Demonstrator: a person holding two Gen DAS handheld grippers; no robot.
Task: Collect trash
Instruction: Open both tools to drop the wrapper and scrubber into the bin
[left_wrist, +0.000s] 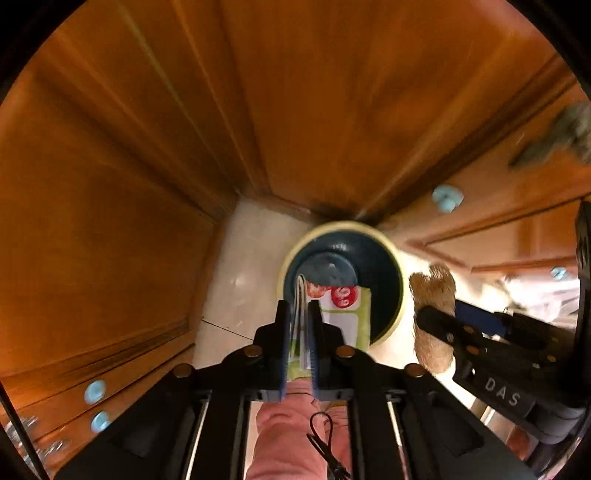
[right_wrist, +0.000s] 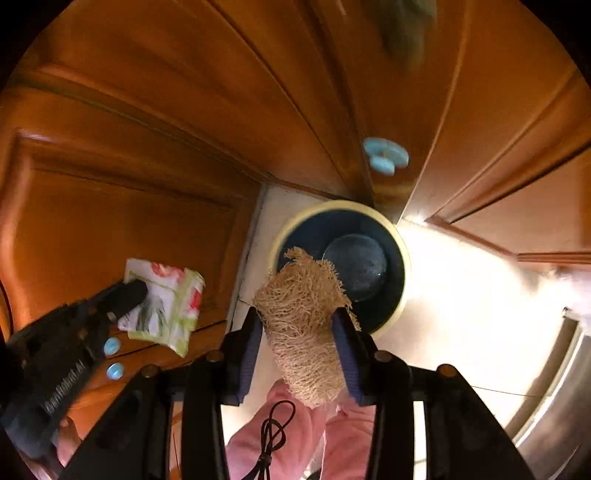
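Observation:
A round bin with a cream rim (left_wrist: 343, 224) and a dark blue inside stands on the pale floor below both grippers. My left gripper (left_wrist: 298, 308) points straight down over it, shut on a folded floral napkin (left_wrist: 343, 314) that hangs above the bin's opening. In the right wrist view the same napkin (right_wrist: 173, 306) shows at the left, in the left gripper (right_wrist: 136, 291). My right gripper (right_wrist: 299, 321) holds a tan fibrous loofah (right_wrist: 303, 295) between its blue pads, over the near edge of the bin (right_wrist: 332, 205). The loofah (left_wrist: 432, 288) also shows just right of the bin.
Orange-brown wooden cabinet doors (left_wrist: 147, 184) with light blue knobs (right_wrist: 384, 155) surround the bin on the far side and left. A stainless steel appliance front (right_wrist: 554, 387) is at the right. The person's pink clothing (left_wrist: 288, 424) shows below the grippers.

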